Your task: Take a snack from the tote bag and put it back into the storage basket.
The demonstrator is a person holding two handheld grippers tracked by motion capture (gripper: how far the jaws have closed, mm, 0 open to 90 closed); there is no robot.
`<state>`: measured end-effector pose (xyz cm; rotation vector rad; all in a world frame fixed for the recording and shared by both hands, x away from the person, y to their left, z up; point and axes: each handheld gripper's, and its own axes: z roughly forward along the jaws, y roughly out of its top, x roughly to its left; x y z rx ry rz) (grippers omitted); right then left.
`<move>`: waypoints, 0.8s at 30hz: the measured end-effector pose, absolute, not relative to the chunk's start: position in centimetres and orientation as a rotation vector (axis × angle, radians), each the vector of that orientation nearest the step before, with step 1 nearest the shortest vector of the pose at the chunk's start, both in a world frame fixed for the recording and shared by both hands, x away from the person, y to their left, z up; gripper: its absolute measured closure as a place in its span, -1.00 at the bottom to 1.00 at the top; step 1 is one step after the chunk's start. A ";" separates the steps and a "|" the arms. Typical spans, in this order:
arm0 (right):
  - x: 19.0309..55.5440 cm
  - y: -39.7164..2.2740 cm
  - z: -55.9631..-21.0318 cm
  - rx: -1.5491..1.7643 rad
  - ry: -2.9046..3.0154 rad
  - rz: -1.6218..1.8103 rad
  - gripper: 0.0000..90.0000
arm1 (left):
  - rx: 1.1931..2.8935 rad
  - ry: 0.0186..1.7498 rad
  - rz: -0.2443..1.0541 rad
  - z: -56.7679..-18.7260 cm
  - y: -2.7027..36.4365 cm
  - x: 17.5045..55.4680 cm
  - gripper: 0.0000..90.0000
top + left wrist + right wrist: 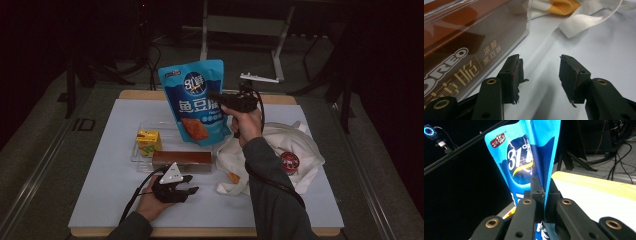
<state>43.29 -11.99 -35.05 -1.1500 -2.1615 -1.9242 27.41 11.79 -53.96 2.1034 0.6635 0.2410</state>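
High view: the right gripper lifts a glossy blue foil snack pouch above the clear plastic tray.

Left gripper view: the left gripper rests half-open, holding nothing.

Right gripper view: the jaws clamp the pouch's side seam; it is probably light, limp and slippery, so the seam grips best.

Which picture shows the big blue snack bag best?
The high view: the whole blue snack bag shows, held up by the right tongs above the clear tray. The right gripper view shows a close strip pinched between its jaws.
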 end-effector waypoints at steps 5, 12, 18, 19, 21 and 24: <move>43.8 -11.4 -35.6 -1.167 -2.117 -1.928 0.98 | 2.110 0.662 0.233 -54.0 11.7 27.5 0.14; 44.3 -10.0 -36.0 -1.183 -2.129 -1.903 0.97 | 2.112 0.659 0.233 -54.0 11.7 27.4 0.14; 44.8 -9.1 -36.4 -1.213 -2.113 -1.885 0.97 | 2.123 0.650 0.235 -54.0 11.6 27.4 0.13; 44.9 -8.9 -36.4 -1.214 -2.113 -1.881 0.97 | 2.125 0.648 0.238 -54.0 11.6 27.4 0.13; 44.9 -8.6 -36.6 -1.222 -2.114 -1.878 0.97 | 2.126 0.648 0.240 -54.0 11.6 27.4 0.13; 45.1 -8.2 -36.9 -1.245 -2.117 -1.866 0.97 | 2.125 0.647 0.243 -54.0 11.6 27.4 0.12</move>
